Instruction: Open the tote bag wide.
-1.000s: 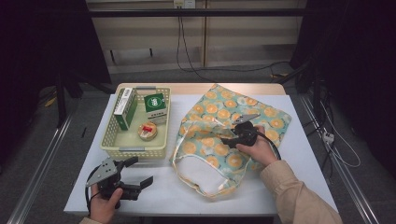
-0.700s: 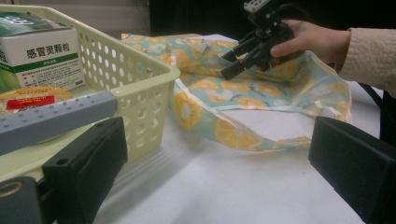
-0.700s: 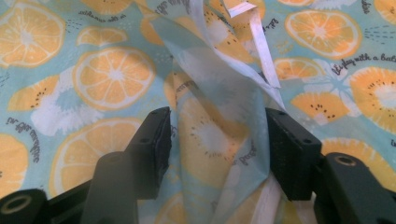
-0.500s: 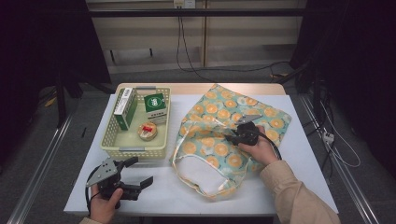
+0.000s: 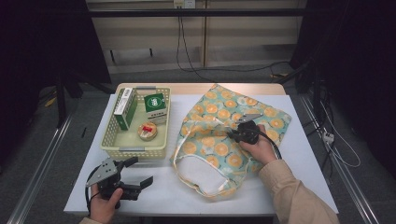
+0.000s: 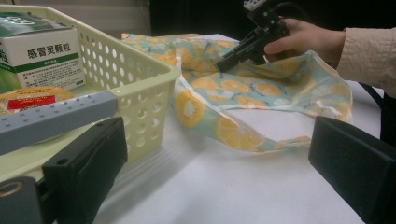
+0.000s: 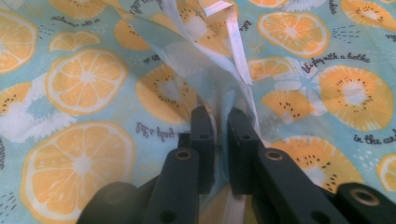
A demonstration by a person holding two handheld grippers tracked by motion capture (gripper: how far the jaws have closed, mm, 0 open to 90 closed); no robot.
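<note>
- The bag (image 5: 219,140), printed with orange slices, lies flat on the white worktop (image 5: 308,154), just to the right of the yellow basket (image 5: 135,150).
- The right tool (image 5: 229,132) rests on the middle of the bag; its jaws have just been closing and now pinch a raised fold of the bag's cloth (image 7: 219,98) between them, with only a thin gap left.
- A white strap (image 7: 238,42) of the bag runs up from that pinched fold.
- The left tool (image 5: 137,173) sits low on the worktop, just in front of the basket's near rim, well apart from the bag; its jaws stand wide apart, with nothing between them.
- The basket holds two boxes (image 5: 155,106) and a small round tin (image 5: 147,131).
</note>
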